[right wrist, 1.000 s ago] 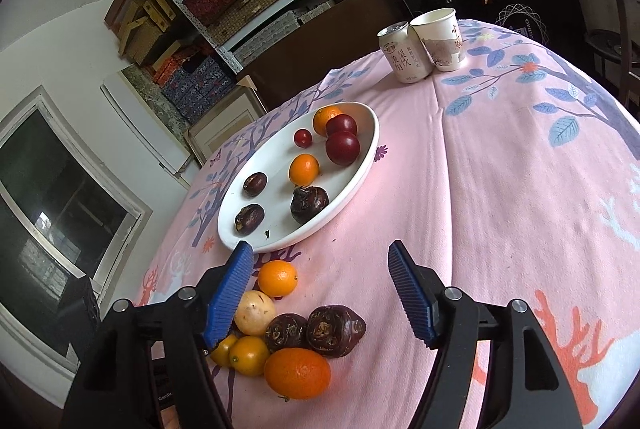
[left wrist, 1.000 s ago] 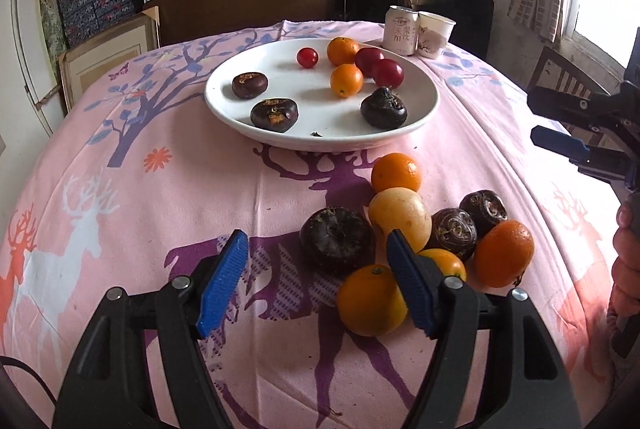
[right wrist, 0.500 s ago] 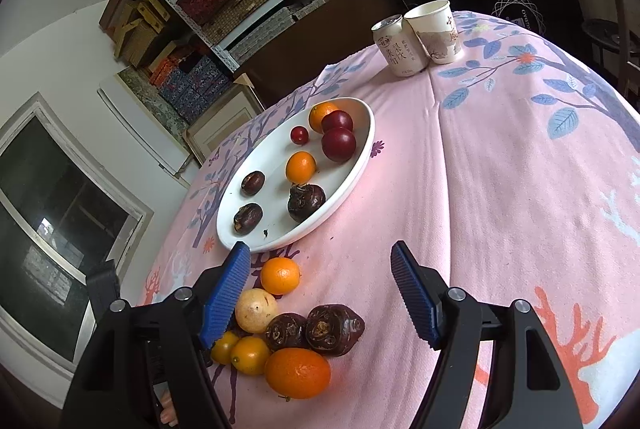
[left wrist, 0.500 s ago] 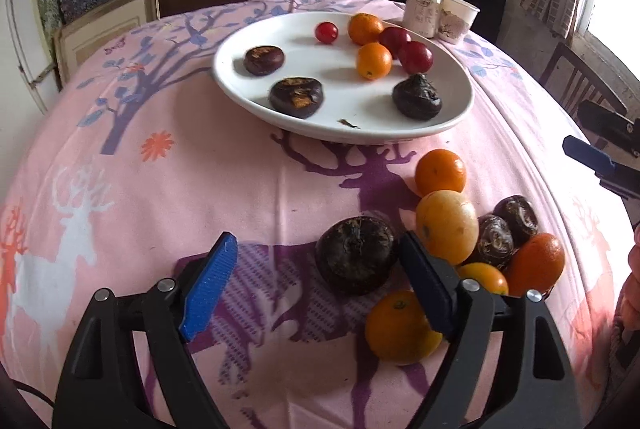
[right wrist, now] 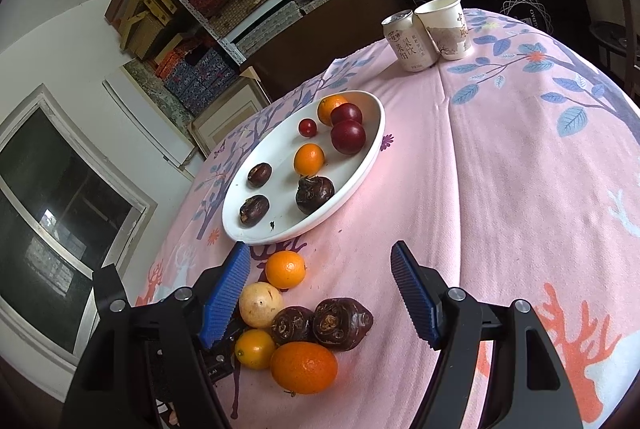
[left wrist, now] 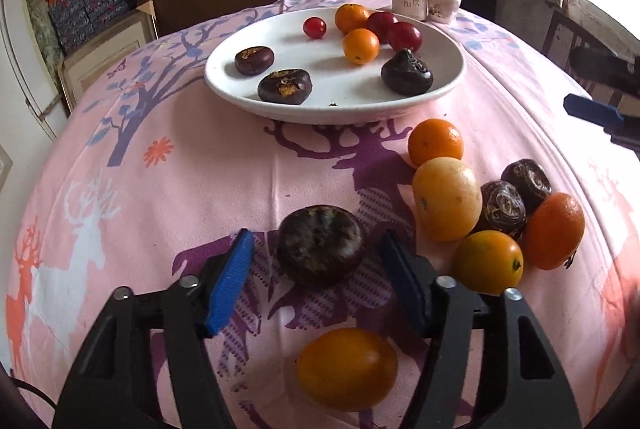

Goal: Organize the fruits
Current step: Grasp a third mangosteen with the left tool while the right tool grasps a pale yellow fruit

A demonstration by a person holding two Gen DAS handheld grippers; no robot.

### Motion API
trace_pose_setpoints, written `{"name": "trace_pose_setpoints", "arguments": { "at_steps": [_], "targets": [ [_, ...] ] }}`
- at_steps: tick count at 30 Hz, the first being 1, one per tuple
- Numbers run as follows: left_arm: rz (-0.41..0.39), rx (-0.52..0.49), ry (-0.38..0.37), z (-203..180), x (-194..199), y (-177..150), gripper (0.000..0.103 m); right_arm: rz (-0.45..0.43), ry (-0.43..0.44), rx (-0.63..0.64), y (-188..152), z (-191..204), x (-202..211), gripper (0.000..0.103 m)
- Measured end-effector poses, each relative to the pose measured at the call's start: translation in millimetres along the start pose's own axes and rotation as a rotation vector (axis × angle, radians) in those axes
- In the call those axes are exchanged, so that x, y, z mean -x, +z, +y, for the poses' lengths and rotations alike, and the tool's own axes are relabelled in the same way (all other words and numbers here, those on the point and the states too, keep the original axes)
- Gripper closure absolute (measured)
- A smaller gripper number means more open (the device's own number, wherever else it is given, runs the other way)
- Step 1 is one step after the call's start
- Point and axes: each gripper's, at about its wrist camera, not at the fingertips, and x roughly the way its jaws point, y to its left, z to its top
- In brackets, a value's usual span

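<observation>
Between the blue pads of the left gripper (left wrist: pixel 316 277), spread wide apart, sits a dark round water chestnut (left wrist: pixel 321 245), touched by neither pad; the spread looks chosen to straddle it before closing. Just under the gripper, at 6 o'clock, lies a small yellow-orange fruit (left wrist: pixel 347 369). Out at 3 o'clock the loose cluster waits on the pink counter (left wrist: pixel 200 189): a pale yellow fruit (left wrist: pixel 447 204), an orange (left wrist: pixel 436 142) beyond it, two more dark chestnuts (left wrist: pixel 502 207) and a deeper orange mandarin (left wrist: pixel 554 231), all touching or nearly so. At 12 o'clock stands the white plate (left wrist: pixel 448 85), already carrying chestnuts, oranges and red fruit, so it seems to be the sorting destination. The right gripper (right wrist: pixel 320 293), also held wide apart and gripping nothing, hovers above the cluster's edge, probably waiting its turn.
</observation>
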Motion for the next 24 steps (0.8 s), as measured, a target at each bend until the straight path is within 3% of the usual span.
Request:
{"name": "trace_pose_setpoints", "arguments": {
  "at_steps": [1, 8, 11, 15, 24],
  "targets": [
    [0.007, 0.024, -0.021, 4, 0, 0, 0.06, 0.001, -0.003, 0.002, 0, 0, 0, 0.03],
    [-0.025, 0.06, 0.022, 12, 5, 0, 0.061, 0.023, 0.001, 0.031, -4, 6, -5, 0.03],
    [-0.028, 0.113, 0.03, 24, 6, 2, 0.061, 0.09, 0.058, 0.071, -11, 17, -15, 0.03],
    [-0.024, 0.133, 0.033, 29, 6, 5, 0.061, 0.174, 0.121, 0.153, -20, 43, -29, 0.039],
    [-0.012, 0.127, 0.042, 27, 4, 5, 0.061, 0.273, -0.039, 0.365, -41, 91, -70, 0.051]
  ]
}}
